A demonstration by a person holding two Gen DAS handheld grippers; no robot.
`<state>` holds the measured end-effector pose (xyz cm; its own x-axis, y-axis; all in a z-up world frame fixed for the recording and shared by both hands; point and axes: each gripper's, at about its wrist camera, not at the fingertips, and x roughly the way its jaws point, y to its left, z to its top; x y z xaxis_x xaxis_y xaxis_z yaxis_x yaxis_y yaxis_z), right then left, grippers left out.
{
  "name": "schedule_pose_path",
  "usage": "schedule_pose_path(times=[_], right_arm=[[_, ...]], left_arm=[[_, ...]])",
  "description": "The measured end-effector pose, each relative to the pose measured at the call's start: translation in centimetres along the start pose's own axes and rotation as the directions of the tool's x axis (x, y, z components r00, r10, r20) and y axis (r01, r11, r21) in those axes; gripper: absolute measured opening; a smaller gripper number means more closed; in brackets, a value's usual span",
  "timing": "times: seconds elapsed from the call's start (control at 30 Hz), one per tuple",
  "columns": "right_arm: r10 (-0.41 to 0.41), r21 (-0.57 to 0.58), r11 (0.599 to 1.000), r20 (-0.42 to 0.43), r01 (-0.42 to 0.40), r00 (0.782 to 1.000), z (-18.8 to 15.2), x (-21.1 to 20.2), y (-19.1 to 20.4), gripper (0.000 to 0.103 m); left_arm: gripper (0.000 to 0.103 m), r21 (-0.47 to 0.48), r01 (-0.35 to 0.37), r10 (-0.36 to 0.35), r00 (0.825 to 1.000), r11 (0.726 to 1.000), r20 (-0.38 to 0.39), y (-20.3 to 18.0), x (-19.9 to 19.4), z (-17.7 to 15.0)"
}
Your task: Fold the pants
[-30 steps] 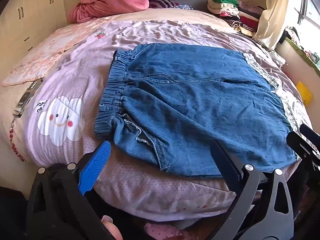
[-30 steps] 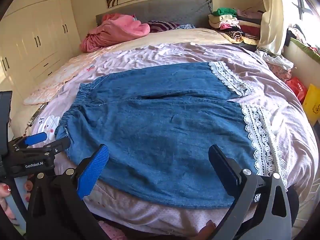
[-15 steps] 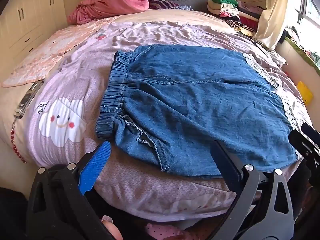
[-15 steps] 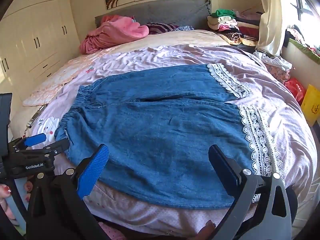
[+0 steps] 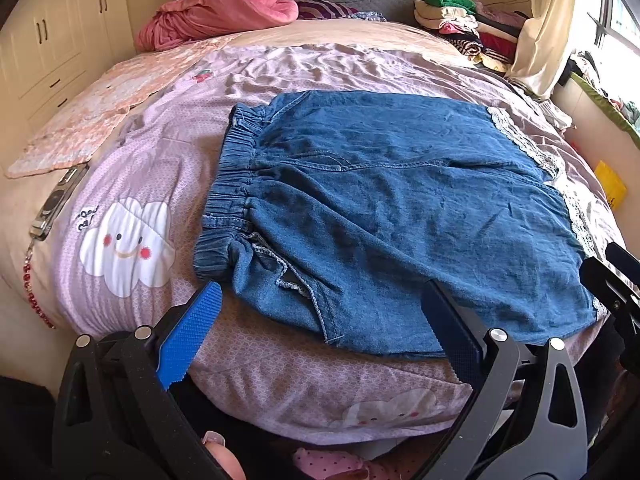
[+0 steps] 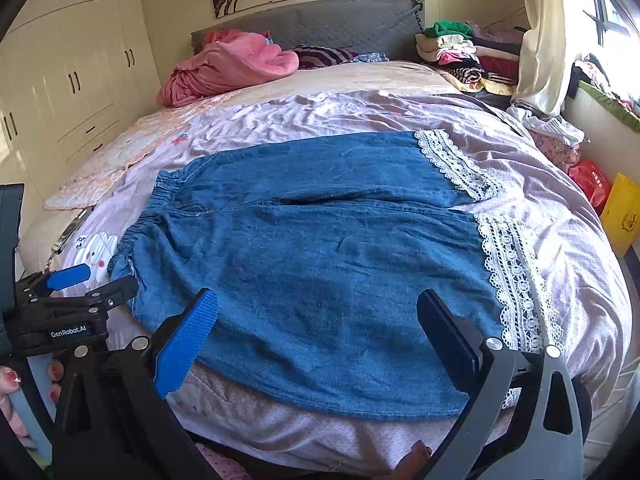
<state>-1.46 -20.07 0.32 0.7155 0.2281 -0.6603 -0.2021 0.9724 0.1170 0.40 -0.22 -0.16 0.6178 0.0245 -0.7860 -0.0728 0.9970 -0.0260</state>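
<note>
- The pants, blue denim with an elastic waistband and white lace cuffs, lie spread flat on the bed, near its foot edge, both legs side by side and unfolded.
- The left tool hovers just short of the pants' near edge by the waistband end, fingers spread wide, nothing between them.
- The right tool hovers over the near leg toward the lace cuffs, equally wide open and empty; no fold appears begun.
- Risk, as I judge it: the near leg hangs close to the bed's rounded edge, so a pull toward the person could drag the pants off the mattress.
- Pinching only the top layer of denim would leave the underside behind and bunch the fold; the gathered waistband and open pocket near the left tool could snag or twist.
- Uneven lifting by the two tools would skew the legs so the cuffs do not meet.
- The bed wears a rumpled lilac cover with a cloud print beside the waistband; a pink blanket lies heaped at the headboard beyond the pants.
- Stacked clothes sit past the lace cuffs, and cream wardrobes stand beyond the waistband side.
</note>
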Motion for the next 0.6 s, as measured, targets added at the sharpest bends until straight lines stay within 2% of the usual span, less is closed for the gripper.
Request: schedule_pose_path(times=[0.6], right_arm=[[-0.002,-0.002,1.0,-0.007,0.002,1.0,-0.04,0.31,-0.06,0.099]], left_arm=[[0.094,0.005,-0.007,0.007,1.0,1.0,0.002,0.6,-0.27,0.32]])
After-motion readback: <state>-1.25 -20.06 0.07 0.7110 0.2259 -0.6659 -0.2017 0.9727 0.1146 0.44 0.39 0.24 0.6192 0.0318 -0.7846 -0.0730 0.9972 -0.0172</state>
